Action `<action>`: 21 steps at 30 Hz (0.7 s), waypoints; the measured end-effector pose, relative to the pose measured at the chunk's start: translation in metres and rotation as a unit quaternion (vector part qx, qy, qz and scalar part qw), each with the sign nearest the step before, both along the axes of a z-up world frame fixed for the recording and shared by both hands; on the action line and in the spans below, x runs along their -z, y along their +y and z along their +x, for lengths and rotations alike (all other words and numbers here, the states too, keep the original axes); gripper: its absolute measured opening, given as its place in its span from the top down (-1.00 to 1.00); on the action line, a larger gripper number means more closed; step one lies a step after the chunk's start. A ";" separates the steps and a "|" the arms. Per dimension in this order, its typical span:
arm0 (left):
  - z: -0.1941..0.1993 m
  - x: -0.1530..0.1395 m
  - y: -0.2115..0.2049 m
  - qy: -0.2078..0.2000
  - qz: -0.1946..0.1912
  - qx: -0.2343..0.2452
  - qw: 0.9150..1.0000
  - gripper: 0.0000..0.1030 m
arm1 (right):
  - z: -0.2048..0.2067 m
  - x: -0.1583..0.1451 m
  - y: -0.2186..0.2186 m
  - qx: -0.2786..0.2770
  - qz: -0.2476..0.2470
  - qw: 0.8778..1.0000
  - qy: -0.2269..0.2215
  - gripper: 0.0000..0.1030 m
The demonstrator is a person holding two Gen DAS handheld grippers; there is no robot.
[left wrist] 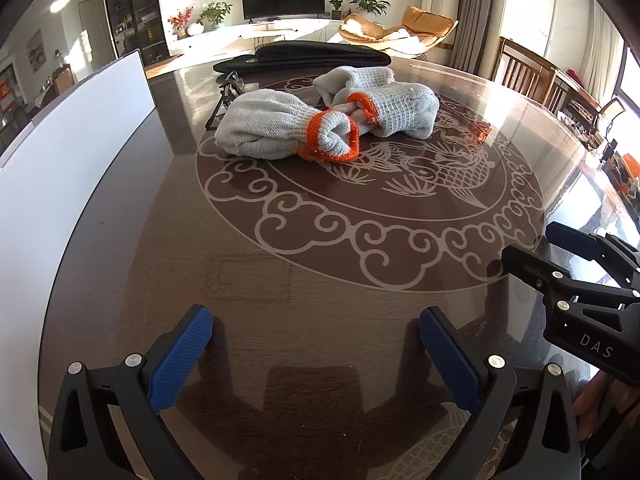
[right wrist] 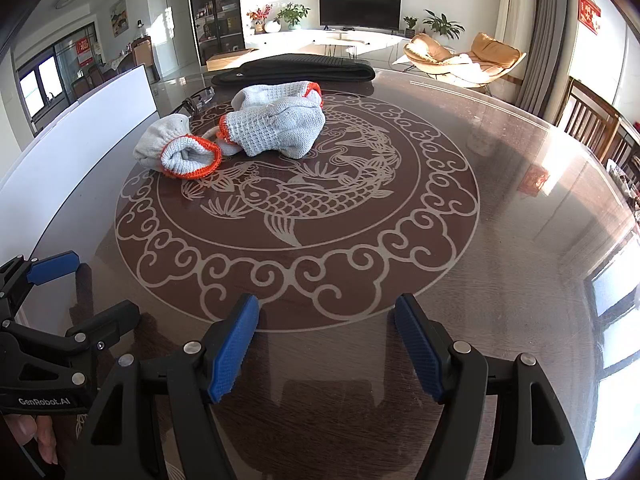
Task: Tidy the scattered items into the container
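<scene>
- I am holding the left gripper (left wrist: 316, 324) low over the near part of the round table (left wrist: 320, 264), its blue-padded jaws standing wide apart with nothing between them
- I am keeping the right gripper (right wrist: 326, 312) level beside it, jaws likewise spread and gripping nothing; each camera is catching the other gripper at the edge of its view, and a bit of my hand (right wrist: 38, 436) is showing under the left tool
- Two grey knitted gloves with orange cuffs are lying in a loose heap on the far half of the table, over the carp medallion (right wrist: 296, 200) printed on the glossy brown top
- The nearer glove (left wrist: 276, 130) is lying with its cuff folded open towards me; the farther glove (left wrist: 384, 106) is touching it at the cuffs, the two partly tangled there
- Both gloves are sitting well ahead of both grippers, apart from them
- A white container wall (left wrist: 68, 168) is running along the left side of the table, just left of the nearer glove; I cannot see its inside from here
- A pair of glasses (left wrist: 228, 88) is lying just behind the gloves, partly hidden by them
- A flat black padded item (left wrist: 308, 56) is resting at the far edge of the table, beyond the gloves
</scene>
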State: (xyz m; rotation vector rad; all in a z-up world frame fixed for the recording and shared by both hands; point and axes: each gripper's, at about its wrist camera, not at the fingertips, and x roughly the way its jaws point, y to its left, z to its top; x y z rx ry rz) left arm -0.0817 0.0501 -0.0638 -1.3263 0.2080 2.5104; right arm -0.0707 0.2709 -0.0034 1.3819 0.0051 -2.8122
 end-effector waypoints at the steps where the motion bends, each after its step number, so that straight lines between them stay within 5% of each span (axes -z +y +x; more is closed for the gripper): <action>1: 0.000 0.000 0.000 0.000 0.001 0.001 1.000 -1.00 | 0.000 0.000 0.000 0.000 0.000 1.000 0.000 -0.39; 21: 0.000 -0.001 -0.003 0.002 0.020 -0.003 1.000 -1.00 | 0.000 0.000 0.000 0.000 0.000 1.000 0.000 -0.39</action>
